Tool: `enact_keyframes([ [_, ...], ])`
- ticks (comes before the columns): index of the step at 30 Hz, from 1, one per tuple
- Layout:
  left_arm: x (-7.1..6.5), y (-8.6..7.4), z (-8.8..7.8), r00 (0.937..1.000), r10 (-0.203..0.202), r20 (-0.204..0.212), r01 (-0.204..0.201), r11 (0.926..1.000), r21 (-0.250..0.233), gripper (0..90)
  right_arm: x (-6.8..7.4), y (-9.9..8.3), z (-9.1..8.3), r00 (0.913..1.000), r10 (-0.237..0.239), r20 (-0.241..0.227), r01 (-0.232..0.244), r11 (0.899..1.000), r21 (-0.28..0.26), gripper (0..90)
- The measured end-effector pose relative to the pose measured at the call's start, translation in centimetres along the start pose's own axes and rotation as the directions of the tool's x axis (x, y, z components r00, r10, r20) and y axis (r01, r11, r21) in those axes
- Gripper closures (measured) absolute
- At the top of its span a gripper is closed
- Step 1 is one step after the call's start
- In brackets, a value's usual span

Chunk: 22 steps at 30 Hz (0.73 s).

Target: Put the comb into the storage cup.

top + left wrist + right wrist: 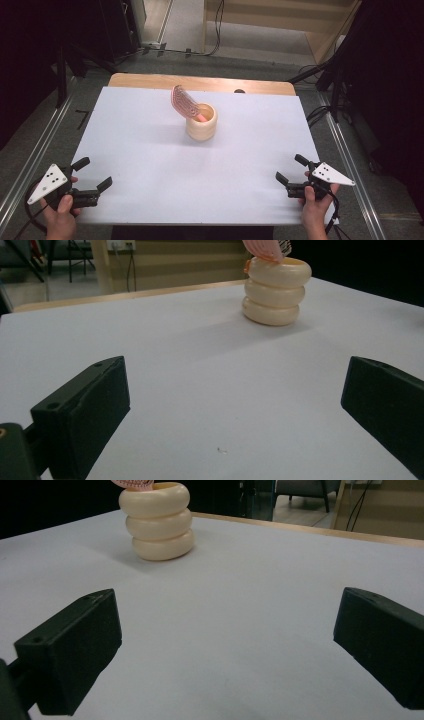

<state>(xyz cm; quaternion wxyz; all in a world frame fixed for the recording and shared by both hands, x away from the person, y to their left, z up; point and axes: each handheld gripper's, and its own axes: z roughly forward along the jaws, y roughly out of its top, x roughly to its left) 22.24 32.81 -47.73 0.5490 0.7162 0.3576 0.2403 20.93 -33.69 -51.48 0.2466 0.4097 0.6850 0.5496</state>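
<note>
A cream ribbed holder (202,123) made of three stacked rings stands upright on the white table top (150,150), a little behind its middle. A pink hairbrush (186,101) sits in it handle down and leans to the left. The holder (276,291) appears far ahead in the left gripper view, and the holder (160,521) also far ahead in the right gripper view. My left gripper (93,173) rests open at the front left corner. My right gripper (291,168) rests open at the front right. Both hold nothing.
A wooden strip (150,80) runs along the table's far edge, with a dark hole (239,91) in it. Metal rails (30,165) flank the table on the floor. Cables (320,112) lie at the right rear.
</note>
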Motion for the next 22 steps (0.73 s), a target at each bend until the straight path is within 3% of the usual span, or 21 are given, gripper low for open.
enact_keyframes([
  [8, 1.2, -0.5, -0.6, 0.9993, -0.029, -0.023, 0.028, 0.9995, -0.014, 0.0, 0.1, -0.1, 0.2, 1.0000, -0.009, -0.002, 0.009, 1.000, 0.005, 0.0],
  [22, 1.0, -0.7, -0.1, 0.9997, -0.019, -0.015, 0.019, 0.9998, 0.010, 0.0, 0.1, -0.1, 0.2, 1.0000, -0.005, 0.001, 0.005, 1.000, 0.006, 0.0],
])
